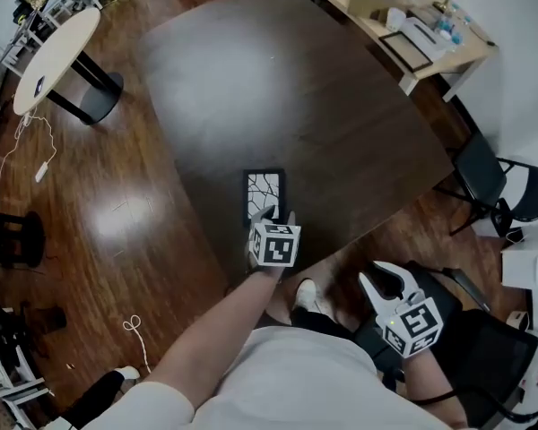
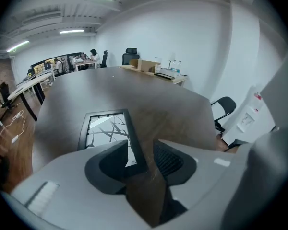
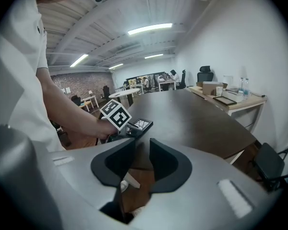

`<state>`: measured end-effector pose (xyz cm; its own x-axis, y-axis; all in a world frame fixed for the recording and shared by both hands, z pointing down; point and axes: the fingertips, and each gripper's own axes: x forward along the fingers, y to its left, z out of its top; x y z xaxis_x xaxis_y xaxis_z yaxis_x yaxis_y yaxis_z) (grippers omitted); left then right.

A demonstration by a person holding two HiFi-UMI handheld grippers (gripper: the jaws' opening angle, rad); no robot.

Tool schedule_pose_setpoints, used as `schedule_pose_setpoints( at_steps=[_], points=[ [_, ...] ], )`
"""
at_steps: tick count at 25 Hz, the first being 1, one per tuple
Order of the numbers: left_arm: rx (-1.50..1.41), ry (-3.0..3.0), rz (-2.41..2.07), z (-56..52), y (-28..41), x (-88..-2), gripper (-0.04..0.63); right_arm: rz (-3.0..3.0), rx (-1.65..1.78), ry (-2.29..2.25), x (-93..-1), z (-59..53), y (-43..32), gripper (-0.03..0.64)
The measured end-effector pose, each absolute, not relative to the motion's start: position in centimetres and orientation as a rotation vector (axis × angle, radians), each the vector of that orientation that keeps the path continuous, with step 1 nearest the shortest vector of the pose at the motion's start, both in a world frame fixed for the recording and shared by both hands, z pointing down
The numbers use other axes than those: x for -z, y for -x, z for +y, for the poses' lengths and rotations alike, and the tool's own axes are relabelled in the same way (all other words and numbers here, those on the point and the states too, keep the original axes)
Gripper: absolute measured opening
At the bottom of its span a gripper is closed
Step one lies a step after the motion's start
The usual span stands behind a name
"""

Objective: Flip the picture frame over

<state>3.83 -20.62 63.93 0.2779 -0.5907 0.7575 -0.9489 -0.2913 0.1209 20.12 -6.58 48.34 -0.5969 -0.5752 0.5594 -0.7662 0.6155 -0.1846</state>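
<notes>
The picture frame (image 1: 264, 193) is black with a white branch print, and it lies flat, print up, near the front edge of the dark table (image 1: 296, 97). My left gripper (image 1: 271, 215) reaches down to the frame's near edge. In the left gripper view the frame (image 2: 105, 128) has its right rail running between the open jaws of the left gripper (image 2: 141, 155), and the pads do not press on it. My right gripper (image 1: 383, 282) hangs off the table to the right, above the floor. Its jaws (image 3: 141, 164) stand apart with nothing between them. The right gripper view also shows the frame (image 3: 139, 125) by the left gripper's marker cube (image 3: 116, 115).
A light wooden desk (image 1: 403, 50) at the back right carries a box, bottles and another dark frame. Black chairs stand at the right (image 1: 493, 186) and beneath my right hand (image 1: 484, 348). A pale oval table (image 1: 58, 52) is at the far left, with a cable (image 1: 134, 330) on the wooden floor.
</notes>
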Motion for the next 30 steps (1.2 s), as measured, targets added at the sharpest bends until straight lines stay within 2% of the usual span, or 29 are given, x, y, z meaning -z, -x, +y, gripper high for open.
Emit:
schedule_pose_setpoints(
  at_steps=[6, 17, 23, 30],
  points=[
    [-0.850, -1.856, -1.453, -20.5, -3.4, -65.4, 0.110, -2.369, -0.599, -1.092, -48.1, -7.4, -22.5, 0.097],
    [-0.834, -1.761, -1.572, -20.5, -2.8, -65.7, 0.060, -2.373, -0.607, -1.088, -48.7, -7.9, -24.1, 0.095],
    [-0.762, -1.780, -1.508, -19.7, -3.3, -65.3, 0.060, -2.377, -0.607, -1.084, -48.8, -7.8, -24.2, 0.092],
    [-0.552, -1.840, -1.407, -19.6, -4.1, -61.0, 0.061, -2.395, -0.596, -1.075, -48.5, -8.7, -22.7, 0.092]
  ],
)
